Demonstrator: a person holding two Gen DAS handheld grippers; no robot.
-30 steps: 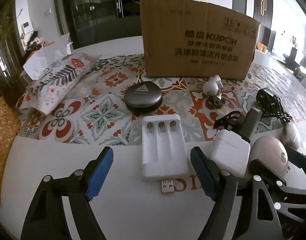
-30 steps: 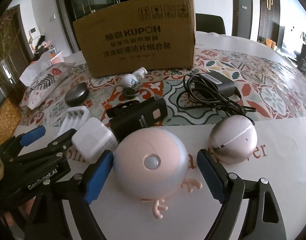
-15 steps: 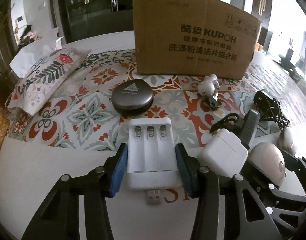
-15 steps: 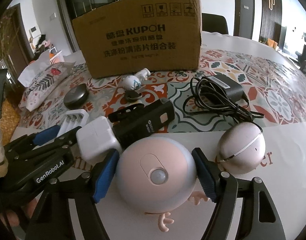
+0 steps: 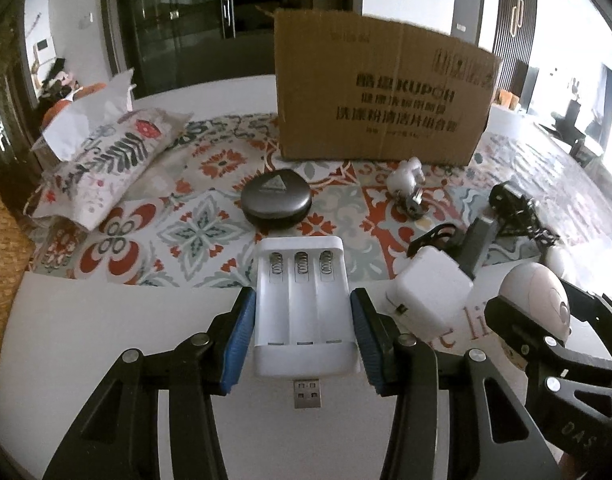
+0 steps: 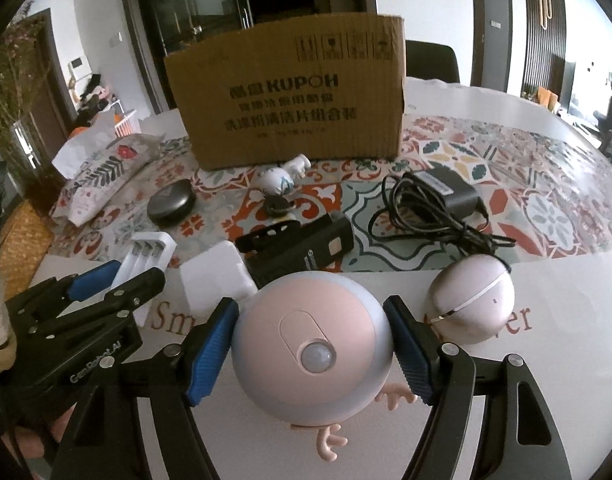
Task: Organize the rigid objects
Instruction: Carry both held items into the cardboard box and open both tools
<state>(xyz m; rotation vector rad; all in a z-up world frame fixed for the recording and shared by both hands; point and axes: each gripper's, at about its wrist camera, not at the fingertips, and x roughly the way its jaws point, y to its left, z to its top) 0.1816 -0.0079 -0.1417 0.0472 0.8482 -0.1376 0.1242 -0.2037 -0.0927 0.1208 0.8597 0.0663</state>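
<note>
Both grasps looked made. The left gripper (image 5: 302, 336) had its jaws clamped on the white battery charger (image 5: 304, 308) at lower centre; the right gripper (image 6: 311, 350) had its jaws pressed on the round pink night light (image 6: 311, 338). Next, probably, came lifting both off the bench (image 5: 106, 352) toward the cardboard box (image 5: 381, 96), upper centre.

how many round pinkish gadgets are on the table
2: the pink dome light between the right gripper pads, and a pinkish ball just right of it. Nothing seen of the box's inside.
</note>
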